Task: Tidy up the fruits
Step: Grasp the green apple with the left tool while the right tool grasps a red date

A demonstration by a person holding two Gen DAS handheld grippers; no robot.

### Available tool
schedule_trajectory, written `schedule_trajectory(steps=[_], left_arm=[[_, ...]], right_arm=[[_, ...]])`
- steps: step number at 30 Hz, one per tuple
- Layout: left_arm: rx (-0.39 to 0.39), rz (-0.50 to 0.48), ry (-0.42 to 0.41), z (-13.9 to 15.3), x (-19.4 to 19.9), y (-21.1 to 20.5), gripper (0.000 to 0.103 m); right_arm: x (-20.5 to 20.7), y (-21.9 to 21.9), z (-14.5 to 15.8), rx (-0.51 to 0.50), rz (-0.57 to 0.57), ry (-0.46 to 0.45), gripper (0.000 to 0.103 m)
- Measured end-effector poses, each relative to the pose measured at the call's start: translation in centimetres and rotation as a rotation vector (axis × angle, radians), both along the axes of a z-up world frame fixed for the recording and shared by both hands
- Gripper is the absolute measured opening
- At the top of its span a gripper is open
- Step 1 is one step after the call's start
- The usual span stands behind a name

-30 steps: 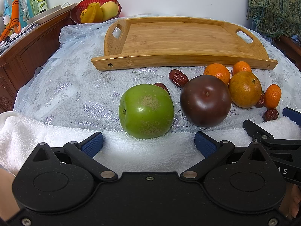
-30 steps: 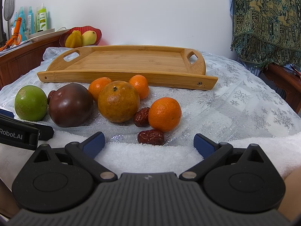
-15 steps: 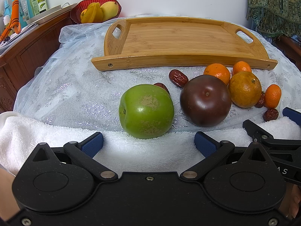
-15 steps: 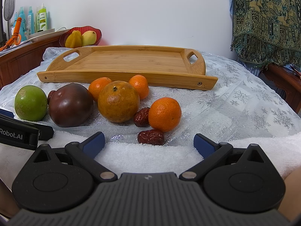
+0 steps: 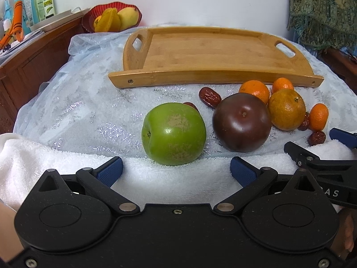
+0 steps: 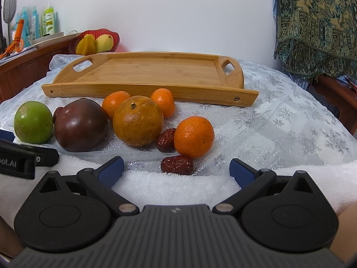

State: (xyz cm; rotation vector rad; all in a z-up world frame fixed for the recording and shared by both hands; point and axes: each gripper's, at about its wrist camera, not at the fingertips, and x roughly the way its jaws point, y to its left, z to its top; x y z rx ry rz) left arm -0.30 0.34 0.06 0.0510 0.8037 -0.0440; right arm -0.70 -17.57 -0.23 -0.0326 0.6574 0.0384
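Note:
A green apple (image 5: 174,132) lies just ahead of my open, empty left gripper (image 5: 176,170). A dark purple fruit (image 5: 242,121) sits to its right, then a large orange (image 5: 286,109), small mandarins (image 5: 254,90) and red dates (image 5: 209,96). In the right wrist view my right gripper (image 6: 176,170) is open and empty, just short of a red date (image 6: 177,164) and a mandarin (image 6: 193,139). The large orange (image 6: 138,120), purple fruit (image 6: 80,126) and green apple (image 6: 33,122) lie to the left. The empty bamboo tray (image 5: 212,53) stands behind the fruit.
A white towel (image 5: 33,163) covers the front edge under both grippers. A red bowl of yellow fruit (image 5: 112,17) and bottles (image 5: 42,2) stand on a wooden cabinet (image 5: 33,60) at the back left. A patterned cloth (image 6: 316,22) hangs at the right.

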Motion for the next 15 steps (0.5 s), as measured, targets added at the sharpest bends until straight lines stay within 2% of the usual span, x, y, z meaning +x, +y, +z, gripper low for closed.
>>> schedule_trajectory(steps=[4,7,8,9,10,15], left_arm=[[-0.006,-0.017,-0.034,0.6,-0.7,-0.1,0.085],[-0.02,-0.016,-0.065,1.0,-1.3,0.0,0.074],[-0.026,-0.008,-0.082,1.2,-1.5,0.1,0.068],[-0.031,0.0,-0.097,1.4,-1.7,0.2,0.067],[-0.037,0.006,-0.113,1.5,-1.8,0.4,0.066],[-0.07,0.036,-0.144,1.6,-1.8,1.3,0.067]], right_arm=[[-0.4,0.0,0.3,0.008,-0.011,-0.014,0.103],[-0.8,-0.4,0.6,0.041,-0.02,-0.033,0.096],[-1.0,-0.5,0.7,0.051,-0.025,-0.041,0.091],[-1.1,-0.7,0.8,0.062,-0.031,-0.05,0.084],[-1.2,-0.9,0.9,0.07,-0.038,-0.053,0.081],[-1.7,-1.0,1.1,0.08,-0.043,-0.066,0.052]])
